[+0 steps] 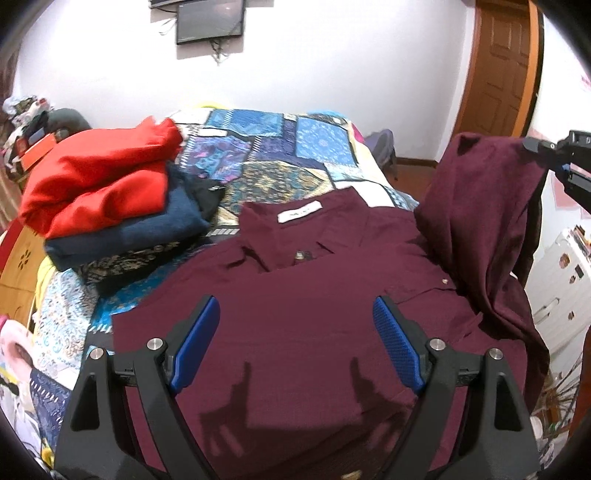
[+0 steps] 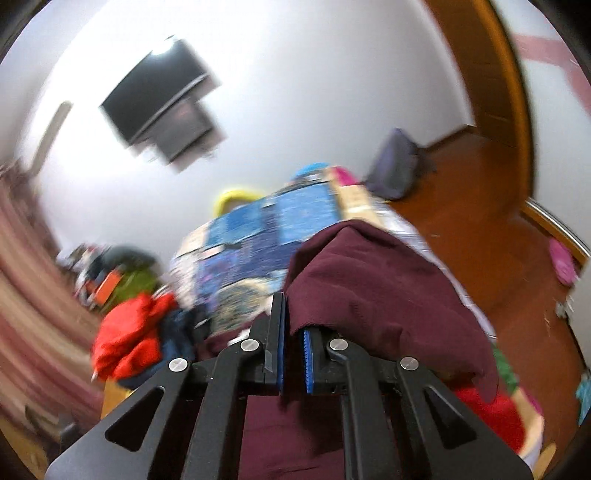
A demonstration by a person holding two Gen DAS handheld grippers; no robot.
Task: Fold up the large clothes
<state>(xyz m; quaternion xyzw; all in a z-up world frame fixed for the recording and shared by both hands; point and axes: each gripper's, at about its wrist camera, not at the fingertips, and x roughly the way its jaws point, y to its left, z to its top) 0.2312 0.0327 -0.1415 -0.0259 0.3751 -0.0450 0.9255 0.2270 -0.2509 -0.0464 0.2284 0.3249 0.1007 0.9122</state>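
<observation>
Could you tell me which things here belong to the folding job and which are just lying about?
In the job: maroon shirt; right claw lifting its sleeve; open left claw; folded stack.

Lying about: wall screen; purple bag; orange box; patchwork bedspread.

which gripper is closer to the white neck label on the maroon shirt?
Left. The left gripper hovers open over the shirt body below the white neck label; the right gripper holds a lifted sleeve off to the side.
</observation>
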